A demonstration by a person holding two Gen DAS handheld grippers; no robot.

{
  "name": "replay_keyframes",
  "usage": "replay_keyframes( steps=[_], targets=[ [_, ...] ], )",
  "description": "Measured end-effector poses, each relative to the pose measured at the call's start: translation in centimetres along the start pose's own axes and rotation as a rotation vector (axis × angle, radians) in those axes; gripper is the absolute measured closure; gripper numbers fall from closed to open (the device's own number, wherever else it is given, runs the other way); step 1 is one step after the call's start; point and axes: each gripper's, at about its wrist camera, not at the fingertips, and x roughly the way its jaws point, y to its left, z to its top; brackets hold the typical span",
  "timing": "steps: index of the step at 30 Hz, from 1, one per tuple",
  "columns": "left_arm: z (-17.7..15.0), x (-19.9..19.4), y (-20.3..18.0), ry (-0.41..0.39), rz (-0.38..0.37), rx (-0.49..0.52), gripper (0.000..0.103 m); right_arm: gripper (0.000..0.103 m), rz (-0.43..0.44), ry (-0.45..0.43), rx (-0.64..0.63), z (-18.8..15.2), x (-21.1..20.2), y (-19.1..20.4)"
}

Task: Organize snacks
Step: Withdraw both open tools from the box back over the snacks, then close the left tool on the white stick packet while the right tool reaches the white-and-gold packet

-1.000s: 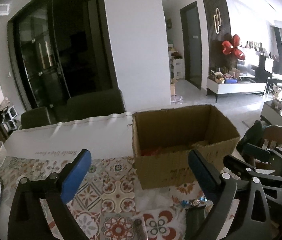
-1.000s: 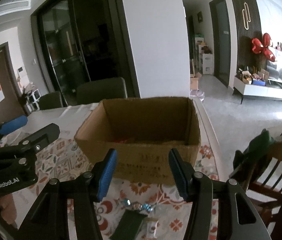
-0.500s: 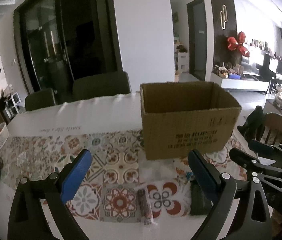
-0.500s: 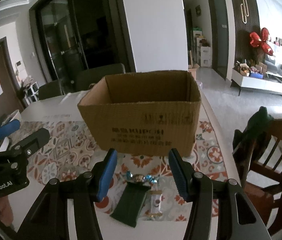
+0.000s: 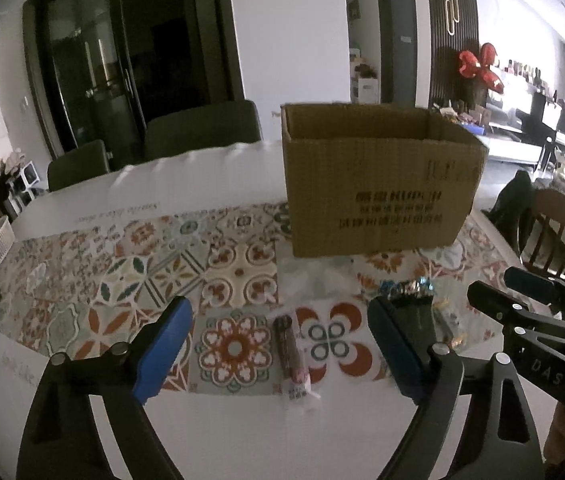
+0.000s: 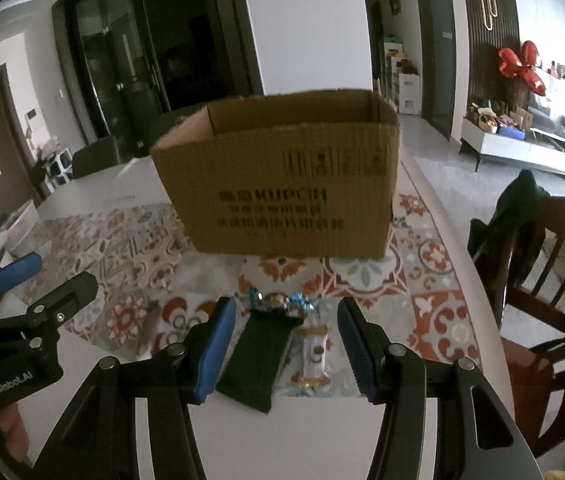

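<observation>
1. Nearest the cameras, the left hand-held gripper (image 5: 278, 344) is seen wide open; its jaws have just been closing a little, and nothing is gripped. The dark sausage-like snack stick (image 5: 291, 350) lies on the worktop (image 5: 242, 432) in the gap between the blue pads, touched by neither.
2. The right hand-held gripper (image 6: 286, 348) is held about half open and nothing is gripped by it. Between its pads, lying flat on the worktop, are the dark green packet (image 6: 258, 356) and, just beside it on the right, a small white wrapped sweet (image 6: 314, 356); no pad is seen to press on either.
3. Just beyond the green packet, a foil-wrapped candy (image 6: 278, 300) with blue twisted ends is seen on the patterned cloth (image 6: 122, 248). In the left wrist view a pale, clear wrapper (image 5: 314, 276) can be made out between the snacks and the box, though what it holds cannot be told.
4. Farther back, the open cardboard box (image 6: 282, 184) stands upright on the patterned cloth, well apart from both grippers. Its inside is hidden from this low angle, so what has already been stowed cannot be told.
5. The task is judged to be unfinished: at least four loose snacks are left on the worktop and none is held. The step in hand is judged to be the approach to a pick-up, one snack for each gripper, with the carry to the box not yet begun.
6. Beyond the worktop, dark chairs (image 5: 202, 128) and a wooden chair (image 6: 542, 280) are seen; they play no part.
</observation>
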Motion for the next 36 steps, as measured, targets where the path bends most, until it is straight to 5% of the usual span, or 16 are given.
replay_keyframes(
  steps=[36],
  targets=[
    [-3.9,10.0,0.1,0.263,-0.088,-0.088,0.055,0.073,-0.075,0.178,-0.009,-3.1,6.9,-0.7]
  ],
)
